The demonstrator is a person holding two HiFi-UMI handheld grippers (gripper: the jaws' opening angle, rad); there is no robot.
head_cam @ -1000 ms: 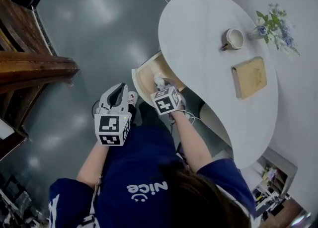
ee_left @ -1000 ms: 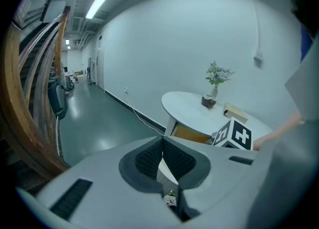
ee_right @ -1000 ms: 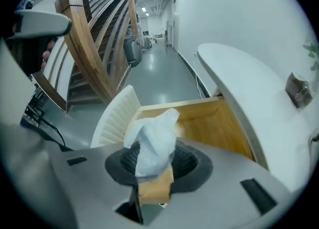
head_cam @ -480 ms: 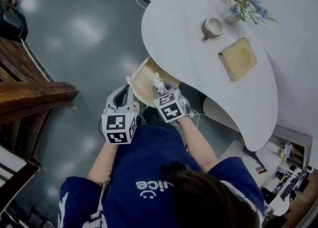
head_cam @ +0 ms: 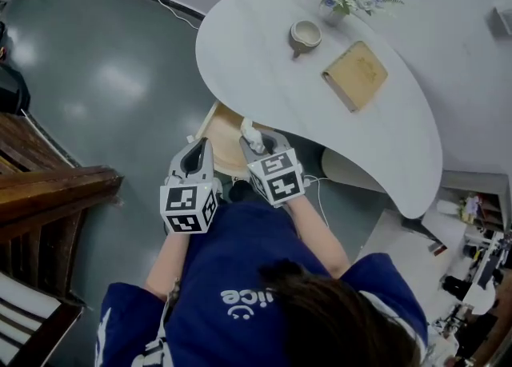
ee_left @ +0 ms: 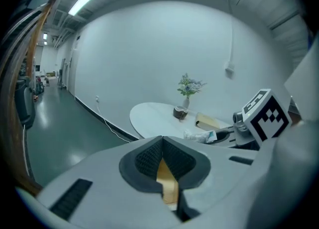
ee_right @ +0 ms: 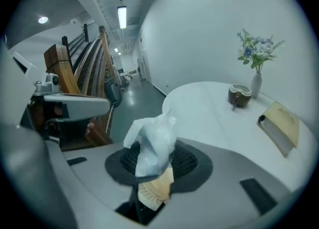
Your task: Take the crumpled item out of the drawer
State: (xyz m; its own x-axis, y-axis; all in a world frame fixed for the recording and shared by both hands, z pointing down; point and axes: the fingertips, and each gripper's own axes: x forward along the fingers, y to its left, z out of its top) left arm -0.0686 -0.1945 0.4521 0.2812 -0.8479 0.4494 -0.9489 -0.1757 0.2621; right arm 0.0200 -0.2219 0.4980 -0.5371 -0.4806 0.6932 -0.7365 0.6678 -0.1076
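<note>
Right claw (ee_right: 152, 165) is clenched on the crumpled item (ee_right: 151, 145), a white wad standing up from the pads over the open drawer (head_cam: 216, 127). Left claw (ee_left: 163, 165) is closed and empty. Don't slacken your pinch. Lift the wad clear of the drawer rim, then carry it toward the worktop (head_cam: 256, 45) at 1 o'clock.

Left gripper (head_cam: 198, 148) closed, right gripper (head_cam: 254, 143) clamped.

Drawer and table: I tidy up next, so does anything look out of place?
Only the drawer, standing open under the table's edge; the crumpled white item is pinched in the right claw above it. Mug, book and vase sit tidy.
</note>
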